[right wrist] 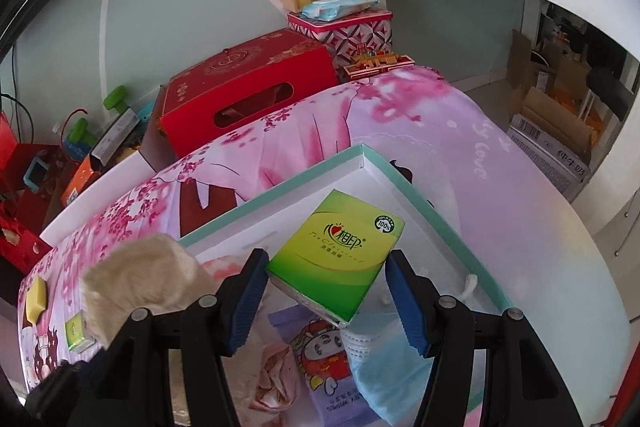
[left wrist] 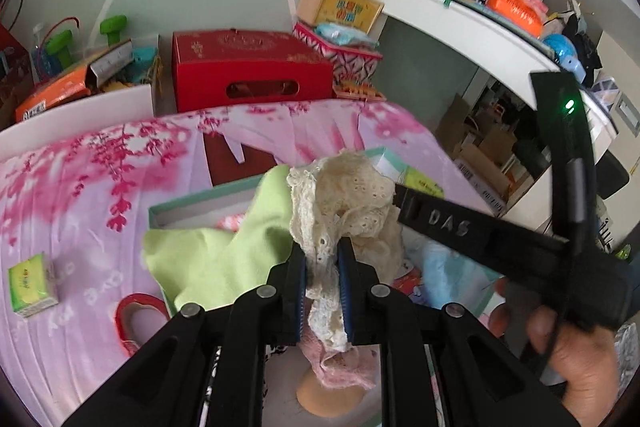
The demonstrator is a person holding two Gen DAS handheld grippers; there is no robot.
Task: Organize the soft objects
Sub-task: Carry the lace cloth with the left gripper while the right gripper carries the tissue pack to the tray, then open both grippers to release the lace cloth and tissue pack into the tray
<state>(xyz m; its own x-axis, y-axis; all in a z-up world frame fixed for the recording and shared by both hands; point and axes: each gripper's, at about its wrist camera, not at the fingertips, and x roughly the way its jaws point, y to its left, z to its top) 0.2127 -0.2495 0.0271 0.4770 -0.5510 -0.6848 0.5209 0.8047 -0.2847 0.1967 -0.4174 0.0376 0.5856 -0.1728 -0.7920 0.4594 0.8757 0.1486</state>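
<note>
Left wrist view. The left gripper (left wrist: pixel 322 259) is pointing forward over the box (left wrist: pixel 192 205), its blue pads (left wrist: pixel 301 291) pinching a strip of the cream lace (left wrist: pixel 352 195), which is bunching up beyond the tips and hanging down between the arms. A green cloth (left wrist: pixel 212 259) is draping over the box's near-left edge, touching the lace. Below the jaws a pink cloth (left wrist: pixel 340 367) is lying in the box. The right gripper (left wrist: pixel 400 197) is reaching in from the right, its tip touching the lace; the person's hand (left wrist: pixel 560 343) is wrapping around its handle at lower right. On the floral bedsheet (left wrist: pixel 80 187), left of the box, a small green pack (left wrist: pixel 32 285) and a red tape roll (left wrist: pixel 134 319) are lying.

Right wrist view. The right gripper (right wrist: pixel 326 291) is hovering over the box (right wrist: pixel 400 171), jaws standing apart on either side of a green tissue pack (right wrist: pixel 340 251); whether the pads are touching it cannot be told. The pack is sitting tilted above a blue mask (right wrist: pixel 384 375) and a purple packet (right wrist: pixel 320 383) inside the box. The lace (right wrist: pixel 136 291) is showing at left, over the box's corner. A red carton (right wrist: pixel 248 91) is standing beyond the bed.
</note>
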